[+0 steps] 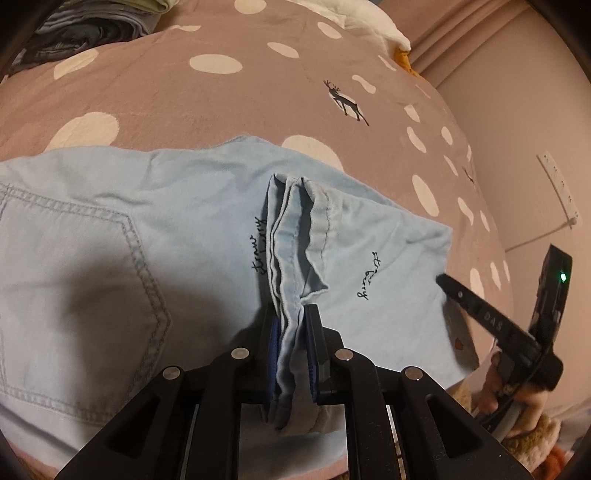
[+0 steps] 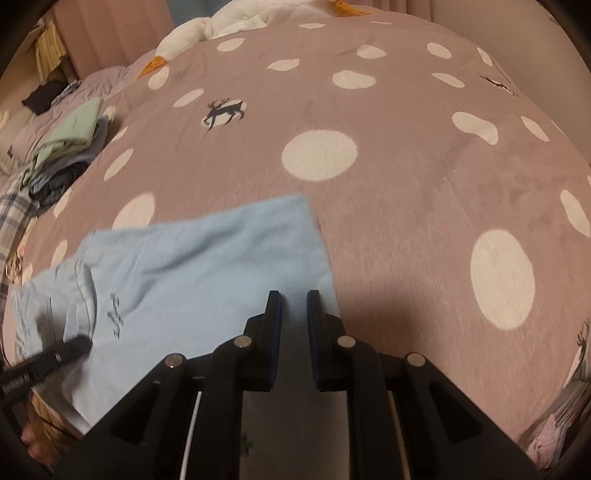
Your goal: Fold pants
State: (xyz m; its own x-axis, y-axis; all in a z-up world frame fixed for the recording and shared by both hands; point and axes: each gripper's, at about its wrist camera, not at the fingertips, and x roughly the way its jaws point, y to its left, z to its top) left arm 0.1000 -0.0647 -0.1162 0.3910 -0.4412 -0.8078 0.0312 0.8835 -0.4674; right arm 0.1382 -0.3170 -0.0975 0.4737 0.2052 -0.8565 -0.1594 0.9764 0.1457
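Left fingers pinch pants hem; right fingers near-closed, empty.

A big bed fills the room, under a pinkish-brown blanket with white dots and little dark deer. A white stuffed goose lies at the far end. Folded clothes sit in a pile at one side. Pink curtains hang by a pale wall. The light is dim and warm.
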